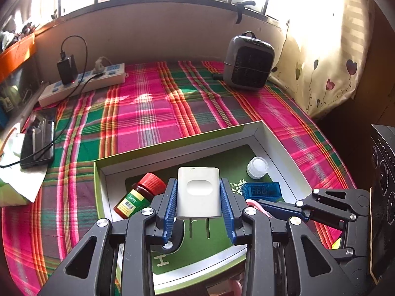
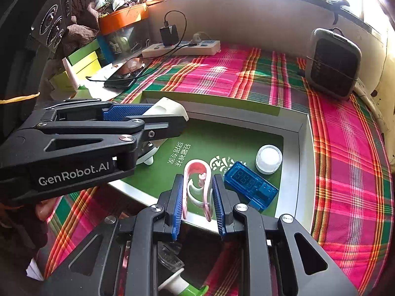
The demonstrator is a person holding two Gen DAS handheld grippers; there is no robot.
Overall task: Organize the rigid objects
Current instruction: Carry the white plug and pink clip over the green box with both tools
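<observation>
Left claw [image 1: 198,194]: clenched on the white plastic plug-in charger [image 1: 198,191], one blue ribbed pad on each flat side; lower centre of the left wrist view.
White plastic plug-in charger: upright between the pads, two metal prongs pointing down, held above the shallow cardboard box with a green printed floor [image 1: 280,145]; in the right wrist view, at centre left, poking out past the left claw's fingers.
Right claw [image 2: 197,197]: closed around the pink and white plastic clip [image 2: 197,180], pads pressing its two sides; lower centre of the right wrist view, over the near edge of the box.
Pink and white plastic clip: looped end pointing away from the claw, over the green floor.
Brown bottle with red screw cap and green-yellow label [image 1: 139,194]: lying tilted in the box, left of the charger in the left wrist view.
Translucent blue rectangular USB meter [image 2: 251,185]: flat on the green floor, just right of the right claw's pad.
Small round white lidded jar [image 2: 268,158]: upright in the box, just beyond the meter, near the right wall.
Box: resting on the pink, green and orange plaid cloth [image 1: 153,103] covering the worktop.
Grey portable heater [image 1: 248,60]: upper right of the left wrist view, well apart from the box.
White power strip [image 1: 84,85]: upper left, black adapter plugged in.
</observation>
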